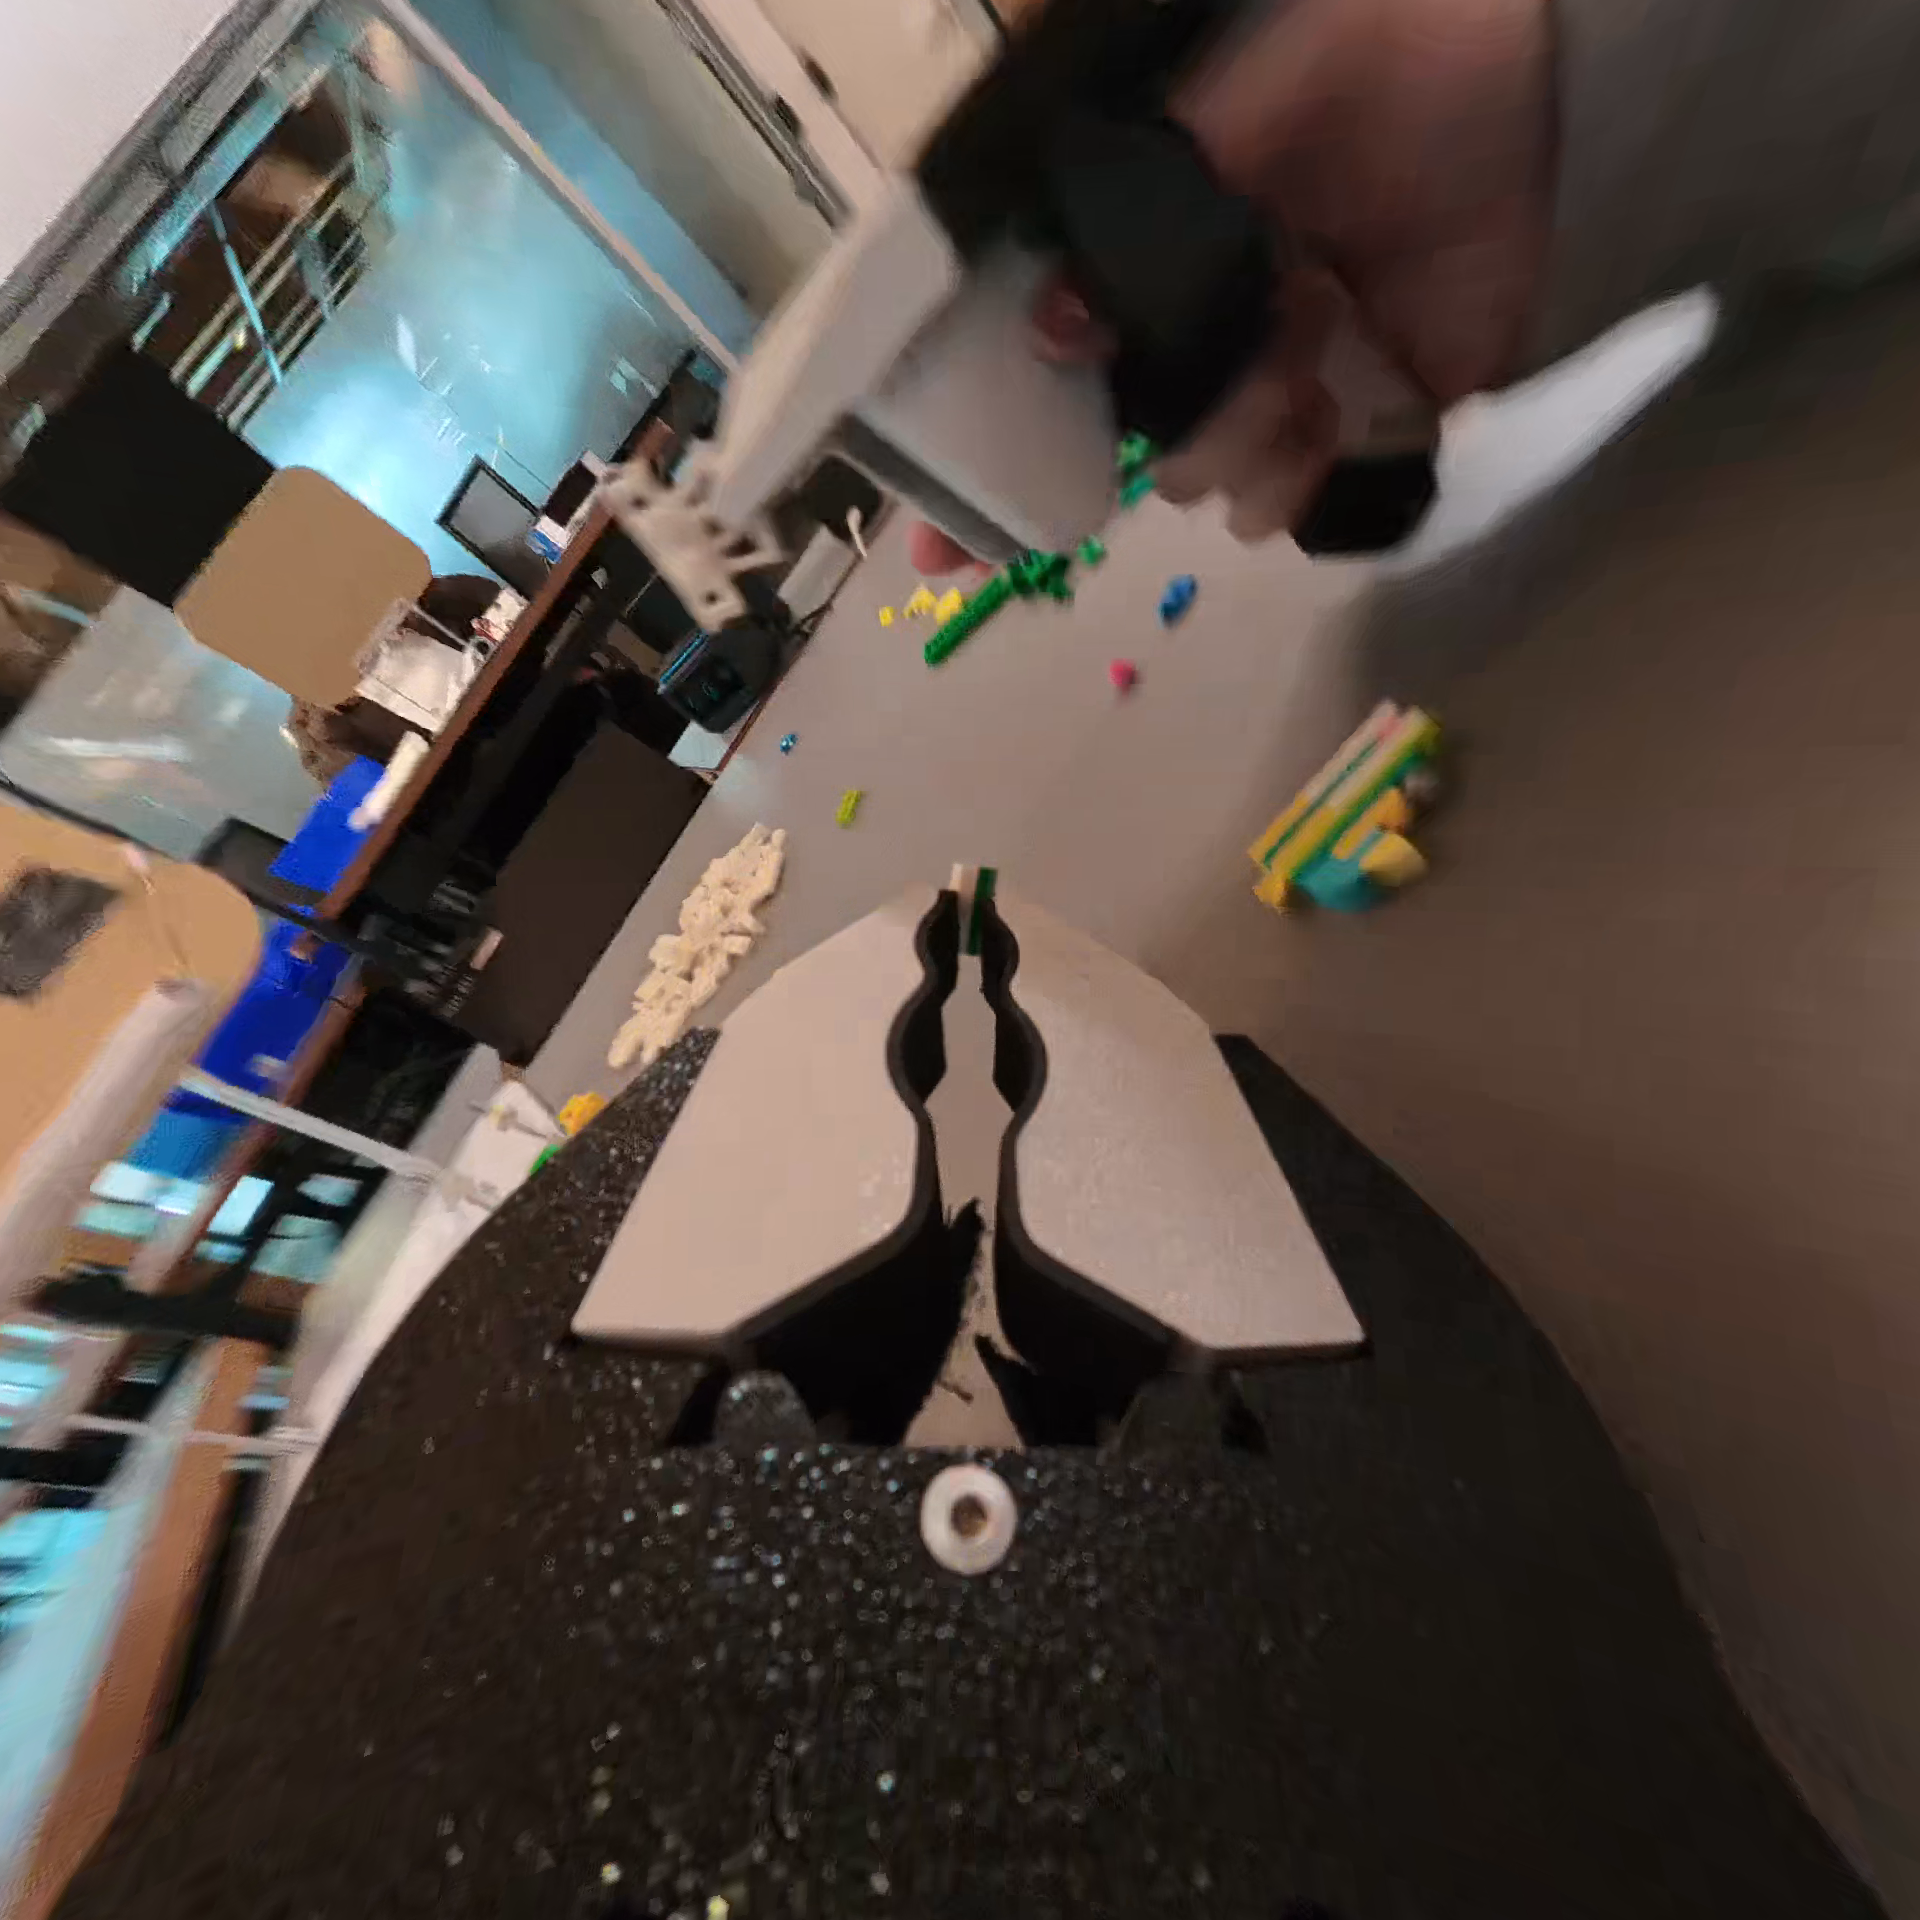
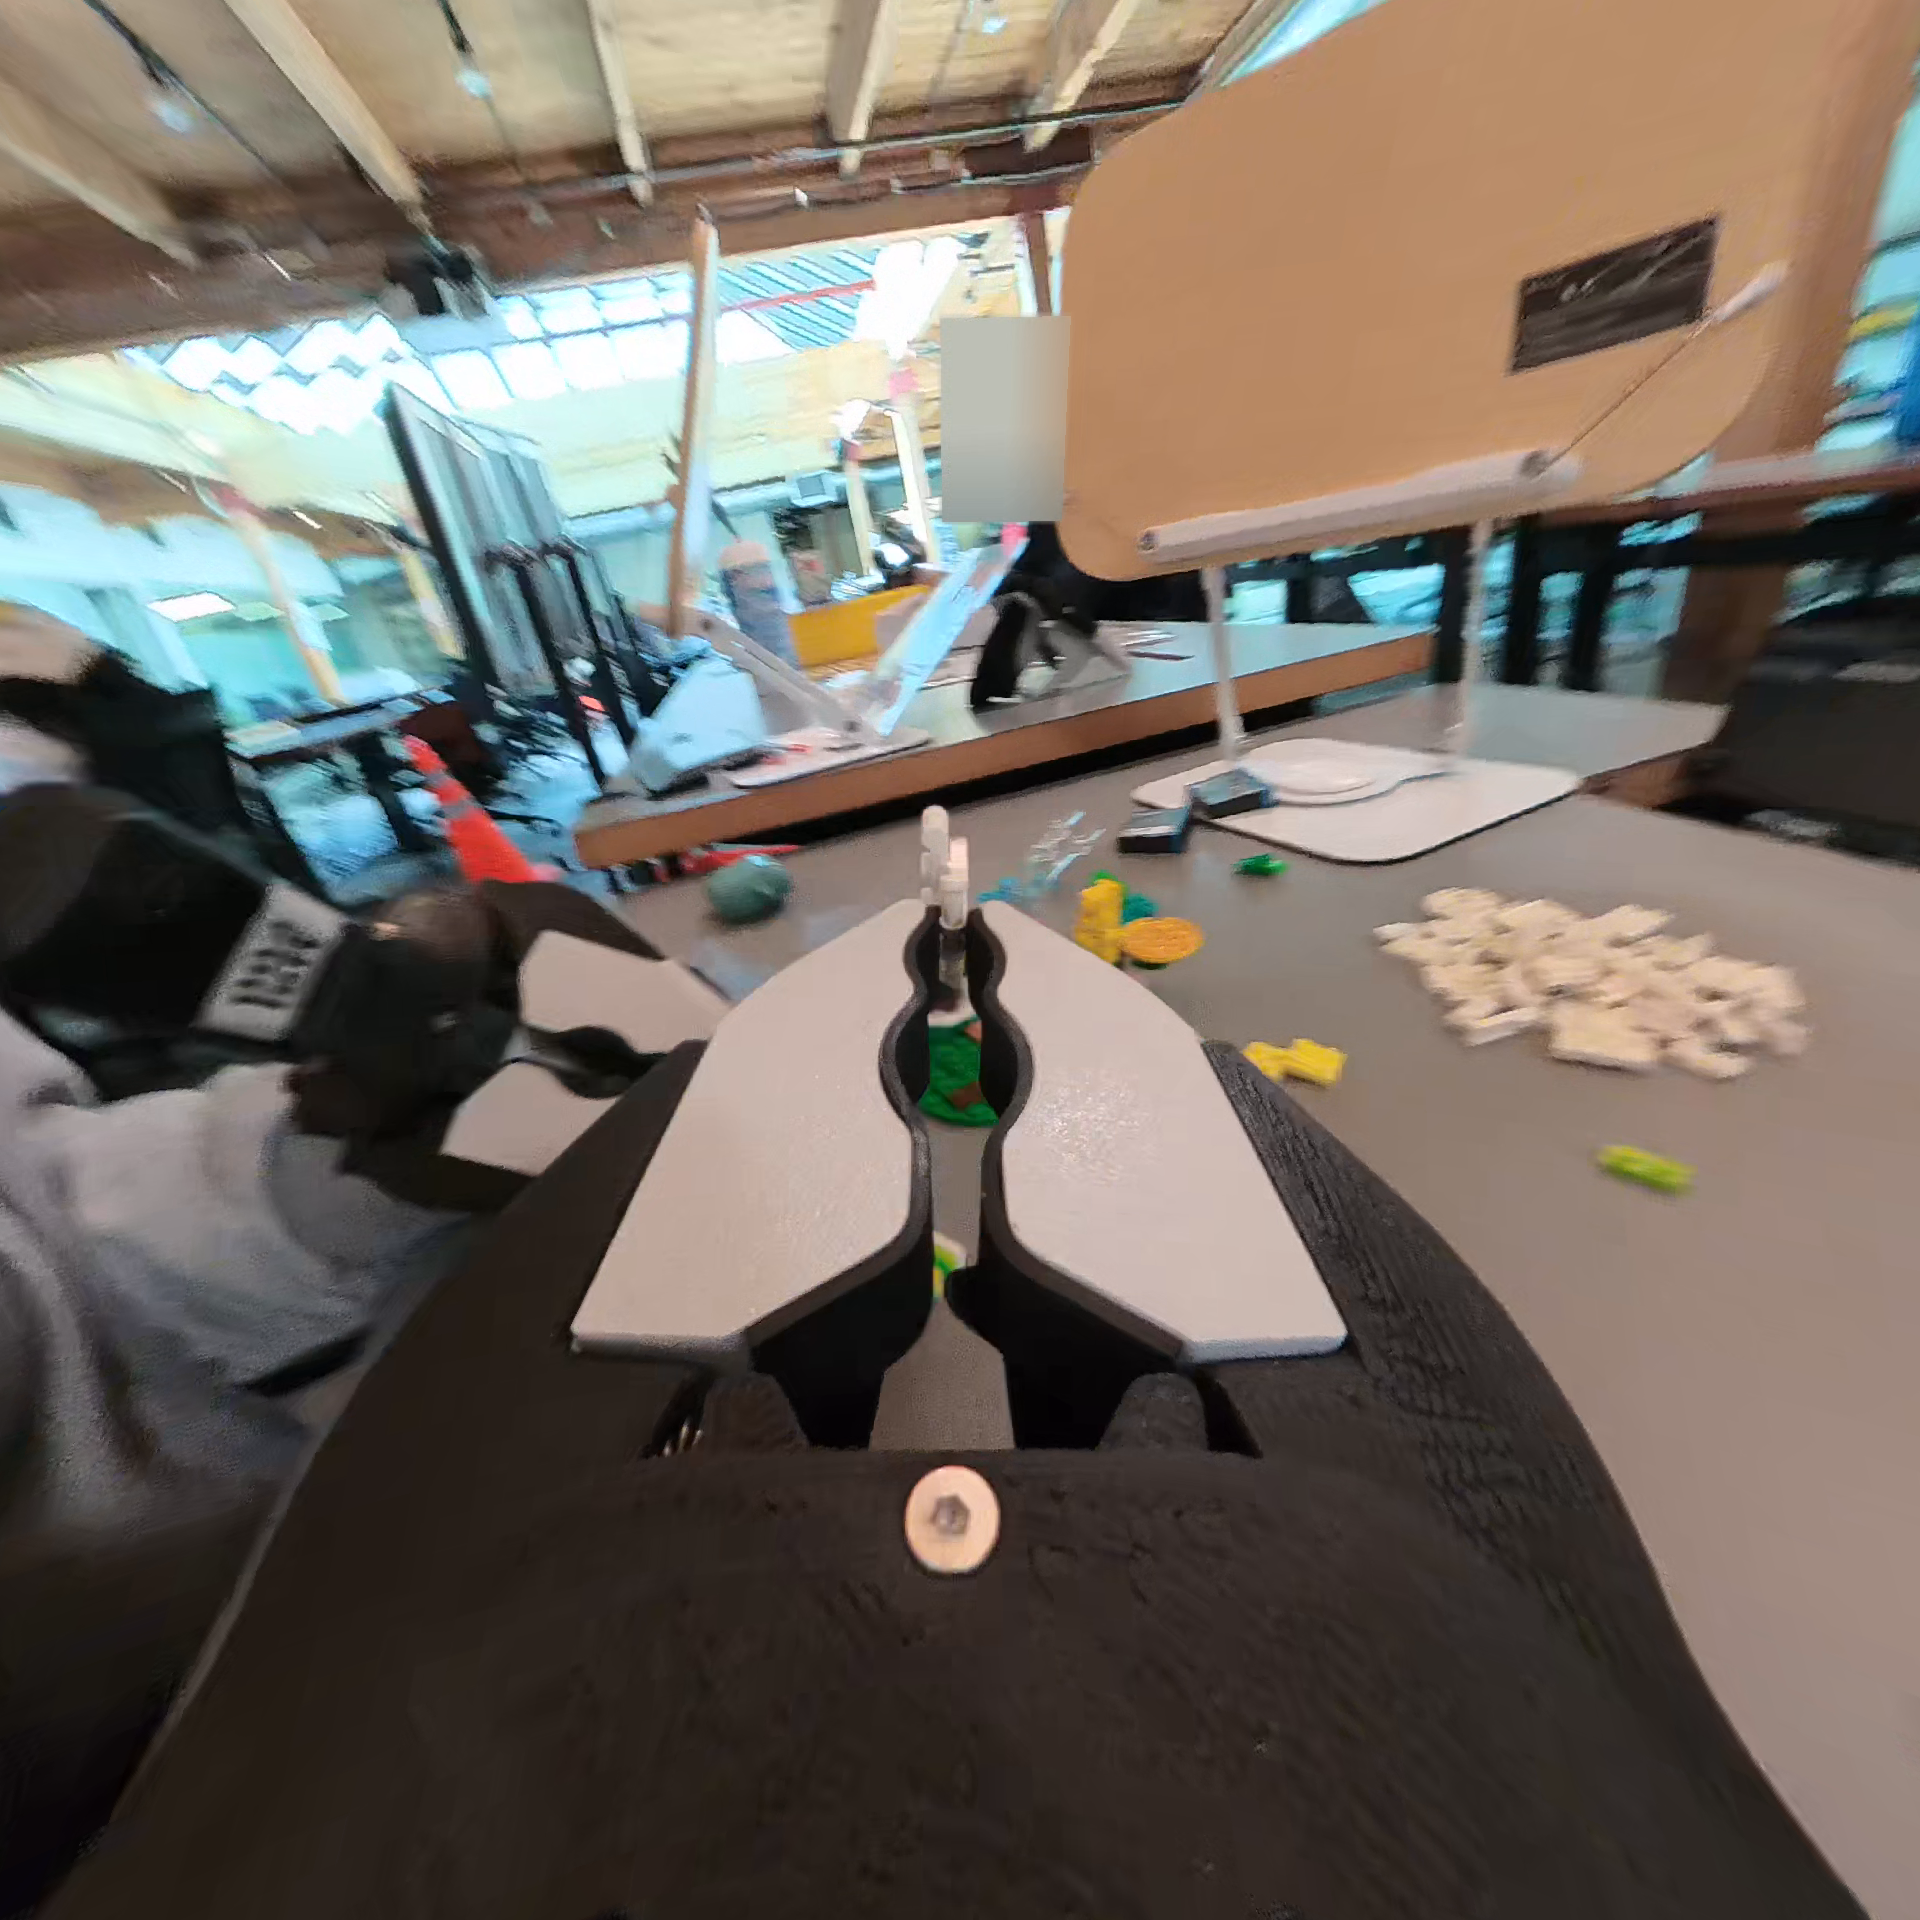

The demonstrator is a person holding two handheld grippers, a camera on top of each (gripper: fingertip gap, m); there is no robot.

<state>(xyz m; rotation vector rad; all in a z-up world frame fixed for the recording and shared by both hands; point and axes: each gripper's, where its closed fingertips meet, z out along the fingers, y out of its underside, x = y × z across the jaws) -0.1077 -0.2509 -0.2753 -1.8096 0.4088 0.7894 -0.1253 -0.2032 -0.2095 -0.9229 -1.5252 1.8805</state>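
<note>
Left wrist view: fingers [image 1: 966, 914] nipping green-white plate; R fingers [image 2: 951, 920] nipping white piece; grey table [image 2: 1455, 1299], workshop bg.

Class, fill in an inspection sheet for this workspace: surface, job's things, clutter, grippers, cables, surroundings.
Surface: grey table.
Job's things: white-and-green plate piece in left gripper; small white piece in right gripper.
Clutter: white brick pile, layered brick build, green strip, loose lime brick.
Grippers: both shut on their pieces.
Cables: nothing seen.
Surroundings: tan board on stand, neighbouring tables, orange cone.
</note>
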